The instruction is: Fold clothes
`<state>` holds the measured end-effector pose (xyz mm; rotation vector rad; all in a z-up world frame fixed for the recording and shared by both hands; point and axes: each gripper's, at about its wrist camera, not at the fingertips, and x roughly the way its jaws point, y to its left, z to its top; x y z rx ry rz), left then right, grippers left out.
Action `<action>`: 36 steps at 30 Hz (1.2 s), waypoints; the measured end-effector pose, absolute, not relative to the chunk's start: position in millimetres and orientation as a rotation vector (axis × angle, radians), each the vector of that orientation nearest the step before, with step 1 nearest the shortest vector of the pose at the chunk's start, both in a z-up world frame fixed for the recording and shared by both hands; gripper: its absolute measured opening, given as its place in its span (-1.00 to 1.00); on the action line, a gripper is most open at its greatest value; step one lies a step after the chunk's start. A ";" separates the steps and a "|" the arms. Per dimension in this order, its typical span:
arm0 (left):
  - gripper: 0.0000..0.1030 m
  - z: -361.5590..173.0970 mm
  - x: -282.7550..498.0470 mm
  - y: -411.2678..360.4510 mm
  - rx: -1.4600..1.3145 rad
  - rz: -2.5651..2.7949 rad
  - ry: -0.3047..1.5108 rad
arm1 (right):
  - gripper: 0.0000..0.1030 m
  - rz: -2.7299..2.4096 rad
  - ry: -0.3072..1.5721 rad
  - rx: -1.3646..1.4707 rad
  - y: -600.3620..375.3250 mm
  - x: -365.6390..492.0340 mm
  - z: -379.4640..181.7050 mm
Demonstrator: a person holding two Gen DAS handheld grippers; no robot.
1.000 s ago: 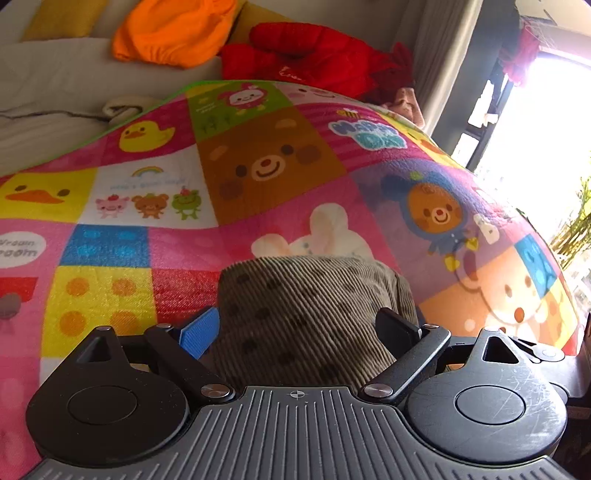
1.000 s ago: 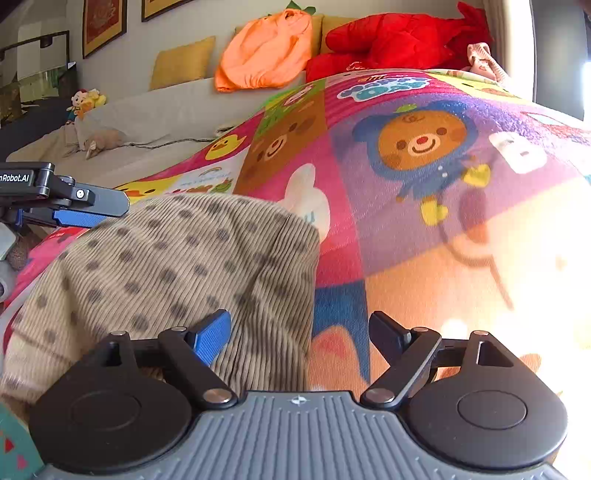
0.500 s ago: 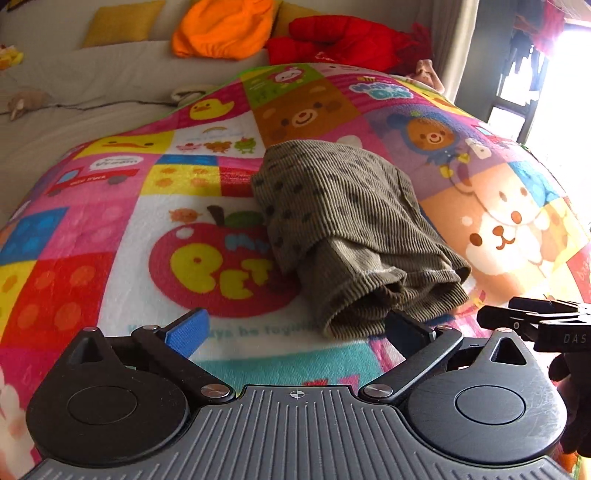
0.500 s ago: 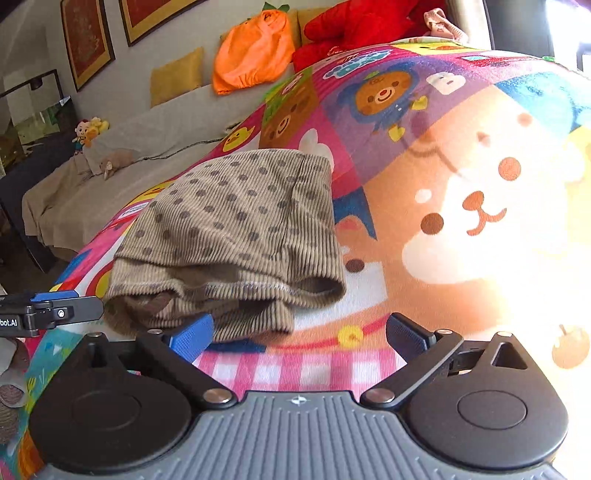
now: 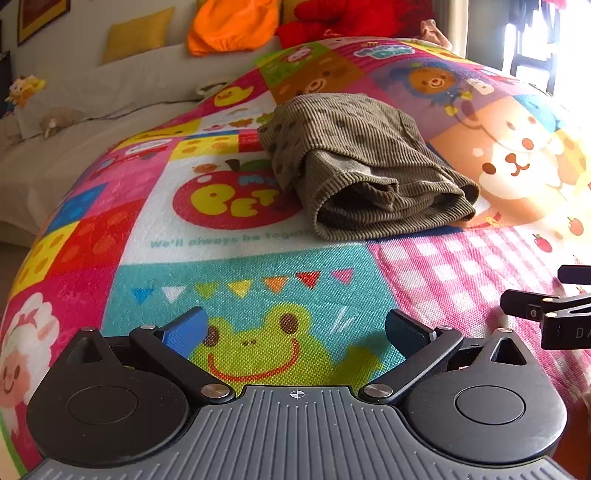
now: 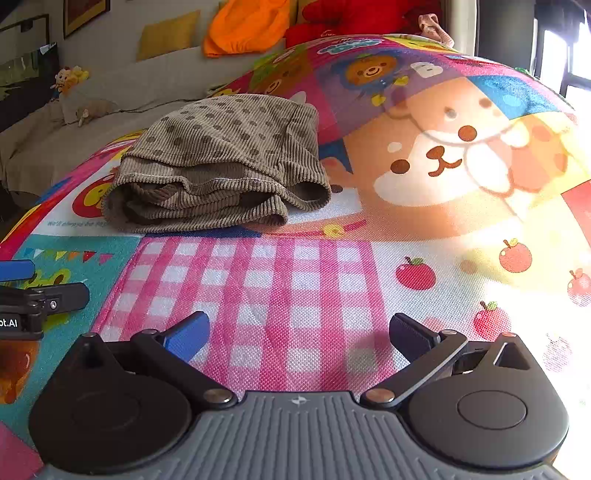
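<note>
Resting folded on the cartoon play mat (image 5: 258,302), the dotted corduroy garment (image 5: 365,166) looks finished; left gripper (image 5: 295,328) and right gripper (image 6: 299,330) hover spread and empty, needing another garment.

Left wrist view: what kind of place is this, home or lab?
Most likely a home living room. A cartoon-print play mat carries the folded corduroy garment; behind it a pale sofa holds a yellow cushion and plush toys, with a framed picture on the wall.
</note>
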<state>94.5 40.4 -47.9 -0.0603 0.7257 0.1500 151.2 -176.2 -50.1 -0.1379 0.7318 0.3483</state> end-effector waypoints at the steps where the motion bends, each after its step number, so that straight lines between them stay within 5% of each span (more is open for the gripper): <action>1: 1.00 -48.4 95.0 39.5 -0.055 0.152 0.726 | 1.00 0.351 0.732 -0.133 -177.4 151.7 -50.2; 36: 1.00 -49.5 97.8 42.2 -0.061 0.146 0.725 | 1.00 0.378 0.725 -0.073 -185.6 152.7 -50.1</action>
